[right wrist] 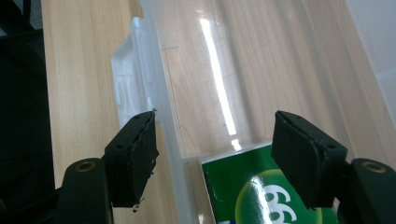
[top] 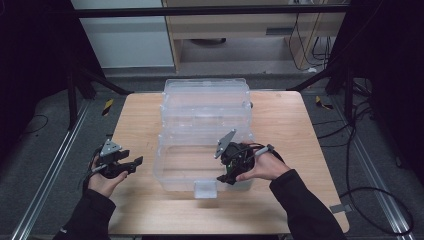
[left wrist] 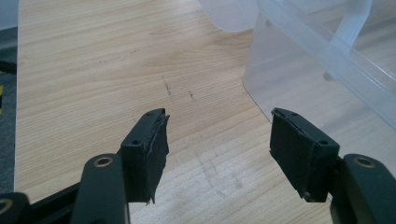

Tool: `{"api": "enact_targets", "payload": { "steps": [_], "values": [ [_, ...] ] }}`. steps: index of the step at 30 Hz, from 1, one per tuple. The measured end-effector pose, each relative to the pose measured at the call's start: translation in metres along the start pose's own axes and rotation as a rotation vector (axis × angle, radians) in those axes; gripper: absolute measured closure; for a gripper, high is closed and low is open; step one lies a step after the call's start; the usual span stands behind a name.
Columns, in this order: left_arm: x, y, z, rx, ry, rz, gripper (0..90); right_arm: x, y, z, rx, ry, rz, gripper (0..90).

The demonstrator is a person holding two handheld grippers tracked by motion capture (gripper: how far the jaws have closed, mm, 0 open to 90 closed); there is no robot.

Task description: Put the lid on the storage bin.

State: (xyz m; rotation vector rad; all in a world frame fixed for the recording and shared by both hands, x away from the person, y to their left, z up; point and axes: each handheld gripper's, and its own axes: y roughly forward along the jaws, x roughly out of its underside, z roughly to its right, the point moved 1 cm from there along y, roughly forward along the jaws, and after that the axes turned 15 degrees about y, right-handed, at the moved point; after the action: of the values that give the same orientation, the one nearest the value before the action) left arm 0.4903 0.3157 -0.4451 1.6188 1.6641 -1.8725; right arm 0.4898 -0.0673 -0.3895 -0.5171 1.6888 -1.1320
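Note:
A clear plastic box (top: 175, 165) stands in the middle of the wooden table (top: 280, 120) with its lid (top: 205, 97) swung open toward the back. My right gripper (top: 226, 169) hovers over the box's right front corner, jaws open. Between them, in the right gripper view, a green carton (right wrist: 252, 191) with a white-and-green logo lies inside the box, under my open right gripper (right wrist: 215, 161). The box wall (right wrist: 168, 121) and its white latch (right wrist: 128, 84) run up the left. My left gripper (top: 131, 164) rests left of the box, open over bare wood (left wrist: 219, 140), with the box corner (left wrist: 299, 79) ahead right.
The box's front latch (top: 205, 190) juts toward the table's near edge. Bare wood (top: 135, 120) lies left of the box, and bare wood (top: 290, 150) lies to its right. Metal rails (top: 55, 165) and cables (top: 360, 150) run on the floor beside the table.

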Motion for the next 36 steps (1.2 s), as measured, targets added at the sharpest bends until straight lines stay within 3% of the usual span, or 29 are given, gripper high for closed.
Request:
{"api": "enact_targets", "payload": {
  "steps": [11, 21, 28, 36],
  "values": [
    [-0.009, -0.007, -0.003, -0.005, 0.010, 0.027, 38.4, 0.002, 0.015, -0.006, -0.031, -0.011, -0.042, 38.3],
    [-0.027, -0.014, -0.007, -0.003, 0.038, 0.069, 39.8, 0.001, 0.027, -0.009, -0.069, -0.004, -0.086, 43.1],
    [-0.054, -0.018, -0.005, 0.024, 0.084, 0.117, 39.9, 0.001, 0.032, -0.008, -0.100, 0.007, -0.123, 48.7],
    [-0.088, -0.012, -0.001, 0.055, 0.160, 0.136, 39.5, 0.001, 0.033, -0.011, -0.087, 0.004, -0.137, 47.5]
  ]
}}
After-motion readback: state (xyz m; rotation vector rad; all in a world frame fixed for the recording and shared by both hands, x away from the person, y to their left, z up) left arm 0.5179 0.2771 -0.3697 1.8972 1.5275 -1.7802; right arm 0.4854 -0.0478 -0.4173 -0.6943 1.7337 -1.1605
